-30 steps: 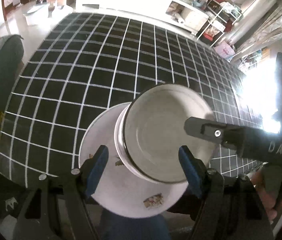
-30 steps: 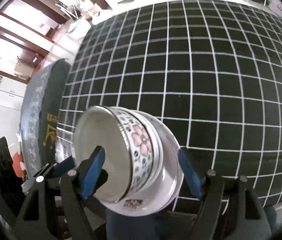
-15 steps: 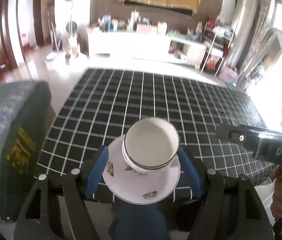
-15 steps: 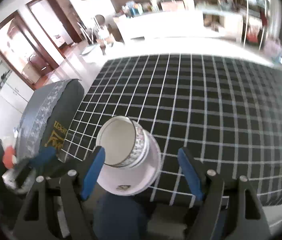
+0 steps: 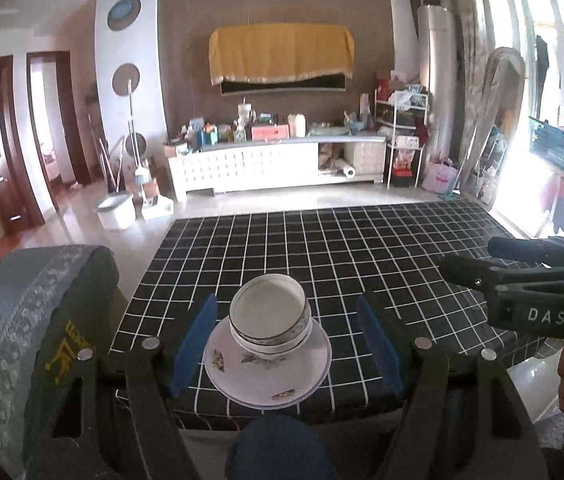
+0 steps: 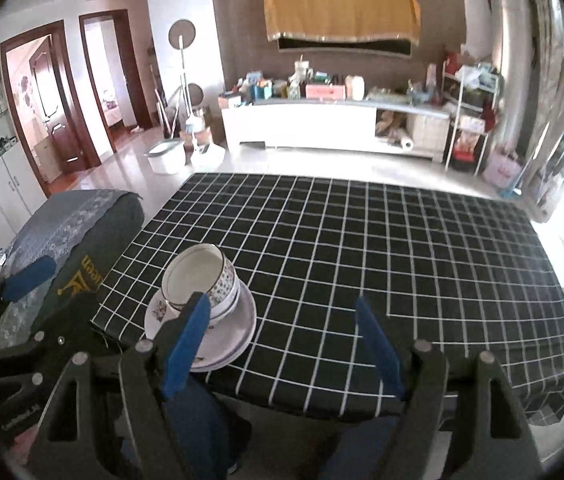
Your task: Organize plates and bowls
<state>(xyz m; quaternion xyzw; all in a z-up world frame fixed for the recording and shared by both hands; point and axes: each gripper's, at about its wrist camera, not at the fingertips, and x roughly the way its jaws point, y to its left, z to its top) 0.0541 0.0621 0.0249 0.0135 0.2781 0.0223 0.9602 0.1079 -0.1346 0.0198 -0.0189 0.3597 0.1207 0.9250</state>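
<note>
Stacked floral-patterned bowls (image 5: 269,322) (image 6: 202,280) sit on white plates (image 5: 270,376) (image 6: 234,332) near the front edge of a table with a black checked cloth (image 5: 361,264) (image 6: 361,248). My left gripper (image 5: 285,344) is open, raised and pulled back from the stack, its blue pads framing it in the picture without touching. My right gripper (image 6: 280,342) is open too, with nothing between its pads; the stack lies off its left finger. The right gripper's body (image 5: 521,292) shows at the right of the left wrist view.
A grey-blue padded chair back (image 5: 34,320) (image 6: 74,236) stands at the table's left. Beyond the table lie a shiny floor, a white TV cabinet (image 5: 274,160) with clutter, a mop bucket (image 5: 116,210) and shelves. A blue-clad knee (image 5: 278,448) is below the table's edge.
Both grippers rose and drew back from the bowl-and-plate stack and tilted up, so the room came into view. The stack stays on the table and looks smaller.
</note>
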